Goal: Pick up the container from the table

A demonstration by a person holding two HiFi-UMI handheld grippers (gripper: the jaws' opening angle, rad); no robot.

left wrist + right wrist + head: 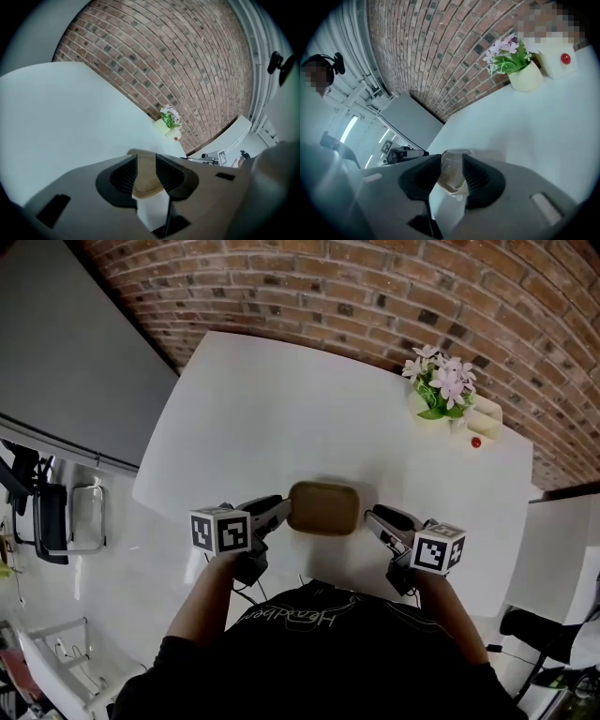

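Container (323,507): flat, brown-topped, rounded corners, on white table (281,399) by its near edge, not lifted. Top hides inside, so I cannot tell contents. My left claw (278,510) at container's left end, jaws apart, rim between pads, no squeeze seen. My right claw (374,517) at container's right end, jaws wide apart, rim between them too. My guess why: one claw per end keeps it level for lift. Flower pot (437,401) beyond container, well apart, no obstacle.
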